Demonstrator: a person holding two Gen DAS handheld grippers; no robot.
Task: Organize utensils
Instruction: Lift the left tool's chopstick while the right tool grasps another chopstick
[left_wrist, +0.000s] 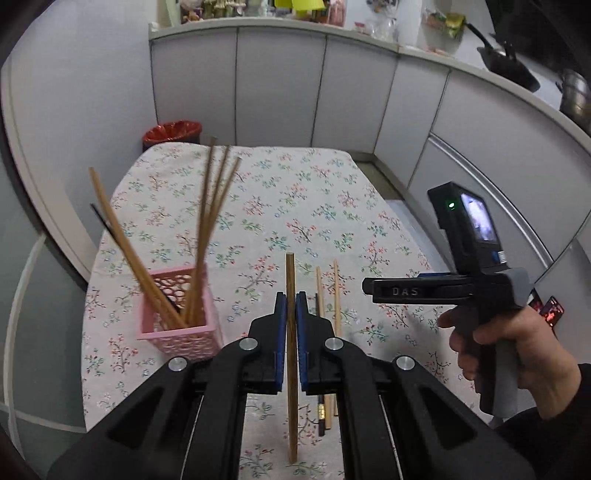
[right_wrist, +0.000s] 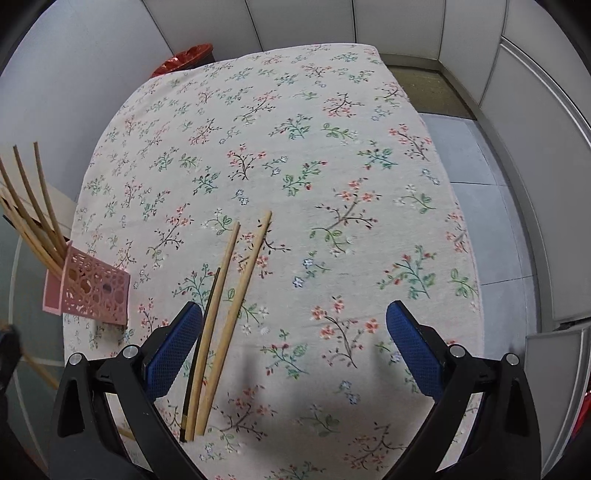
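the left tongs (left_wrist: 291, 314) are gripping one brown chopstick (left_wrist: 291, 369) upright between their blue pads, above the flowered tabletop (left_wrist: 280, 206). the pink basket (left_wrist: 181, 325) of chopsticks is sitting to their left. the right tongs (right_wrist: 295, 350) are hanging wide open and empty over the tabletop, with three loose chopsticks (right_wrist: 229, 314) lying just beside their left pad.

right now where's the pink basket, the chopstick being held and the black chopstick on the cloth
pink basket (left_wrist: 180, 334): left wrist view, front wall.
held chopstick (left_wrist: 290, 280): left wrist view, shaft above the pads.
black chopstick (right_wrist: 202, 341): right wrist view, mid shaft.
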